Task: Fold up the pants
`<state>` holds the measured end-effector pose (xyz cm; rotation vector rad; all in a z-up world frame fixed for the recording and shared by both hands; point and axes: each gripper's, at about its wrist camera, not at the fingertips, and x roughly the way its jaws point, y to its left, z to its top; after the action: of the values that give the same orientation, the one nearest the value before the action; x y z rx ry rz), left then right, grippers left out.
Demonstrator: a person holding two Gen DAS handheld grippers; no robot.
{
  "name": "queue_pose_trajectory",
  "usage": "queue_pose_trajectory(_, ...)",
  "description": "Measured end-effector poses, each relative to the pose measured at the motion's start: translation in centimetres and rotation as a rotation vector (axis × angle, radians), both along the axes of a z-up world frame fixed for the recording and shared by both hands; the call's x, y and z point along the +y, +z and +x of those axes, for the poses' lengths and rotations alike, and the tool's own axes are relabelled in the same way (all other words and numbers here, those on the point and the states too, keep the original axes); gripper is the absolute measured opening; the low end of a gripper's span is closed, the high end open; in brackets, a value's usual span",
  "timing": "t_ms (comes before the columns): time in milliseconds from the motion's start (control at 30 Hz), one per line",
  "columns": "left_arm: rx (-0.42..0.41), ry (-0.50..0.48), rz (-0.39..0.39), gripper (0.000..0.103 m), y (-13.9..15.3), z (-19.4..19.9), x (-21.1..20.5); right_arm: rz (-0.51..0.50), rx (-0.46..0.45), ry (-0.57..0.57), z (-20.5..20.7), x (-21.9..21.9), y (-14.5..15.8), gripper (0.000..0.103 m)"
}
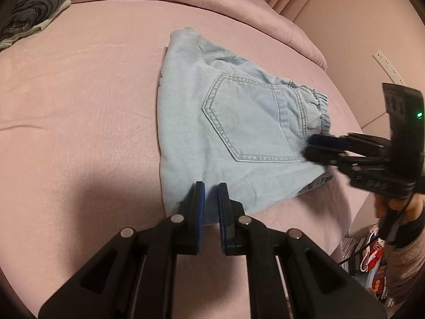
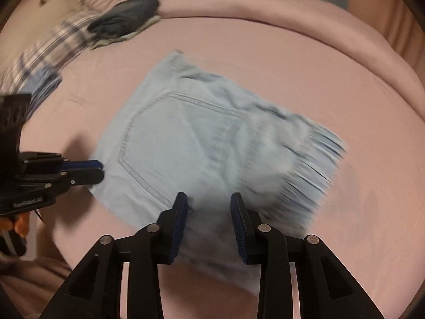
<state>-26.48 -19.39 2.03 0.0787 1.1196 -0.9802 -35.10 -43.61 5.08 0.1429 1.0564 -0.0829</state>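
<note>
Two grippers are over the bed right now, and the pants lie between them — light blue denim, already doubled into a compact packet, back pocket facing up, resting flat on the pink cover near the bed's right-hand edge; the elastic waistband sits at the right gripper's end, the folded edge at the far end. The key relation: the packet's long axis runs roughly from the waistband across toward the far folded edge, and each tool meets it from a different side; the left gripper comes in at the near edge, fingers pointing along the cloth, while the right gripper reaches in from the waistband side, low and nearly level with the cover.

Left fingers first — parted by a narrow gap, tips just over the near hem, nothing pinched between them that I can see; the right wrist view shows that tool side-on, its tips at the corner of the denim. Right fingers stand clearly apart in their own view, wide gap, cloth below them and not clamped; that view is smeared with blur, so finer detail is lost.

By my judgement the right tool is nearer the waistband and best placed for a last tidy or fold; the folding looks nearly done. Other clothes sit well apart at the head of the bed.
</note>
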Motion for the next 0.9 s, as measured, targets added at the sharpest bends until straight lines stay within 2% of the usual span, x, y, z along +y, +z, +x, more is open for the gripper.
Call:
queue_pose_trajectory(133,-0.003,0.002,0.007,0.009,-0.1,0.5,-1.1,0.023,-0.062,0.001,-1.9,0.0,1.2,0.03)
queue_pose_trajectory(333,-0.022,-0.008,0.025,0.009,0.0,-0.1,-0.8,0.067,-0.067,-0.041,-2.9,-0.7,-1.2,0.03)
queue_pose_trajectory(467,-0.038,-0.01,0.041,0.009,0.2,-0.2,-1.4,0.082,-0.079,-0.056,-3.3,-0.6,0.6,0.031)
queue_pose_trajectory(533,-0.045,-0.009,0.047,0.009,0.1,-0.4,-1.6,0.099,-0.134,-0.071,-3.6,-1.0,1.9,0.033)
queue_pose_trajectory(633,-0.048,-0.007,0.051,0.009,0.3,-0.4,-2.0,0.048,-0.183,-0.119,-3.7,-1.8,2.7,0.038)
queue_pose_trajectory(767,-0.054,-0.011,0.06,0.009,0.2,-0.3,-2.4,0.045,-0.17,-0.159,-3.6,-2.6,1.8,0.038)
queue_pose_trajectory(833,-0.058,-0.014,0.065,0.009,0.2,-0.4,-2.6,-0.002,-0.099,-0.179,-3.6,-3.0,0.2,0.039)
queue_pose_trajectory(867,-0.061,-0.014,0.068,0.009,0.2,-0.3,-2.7,-0.03,-0.058,-0.191,-3.5,-3.0,-0.9,0.043)
queue_pose_trajectory(900,-0.063,-0.015,0.071,0.009,0.2,-0.3,-2.8,0.004,-0.055,-0.211,-3.7,-3.3,-1.8,0.05)
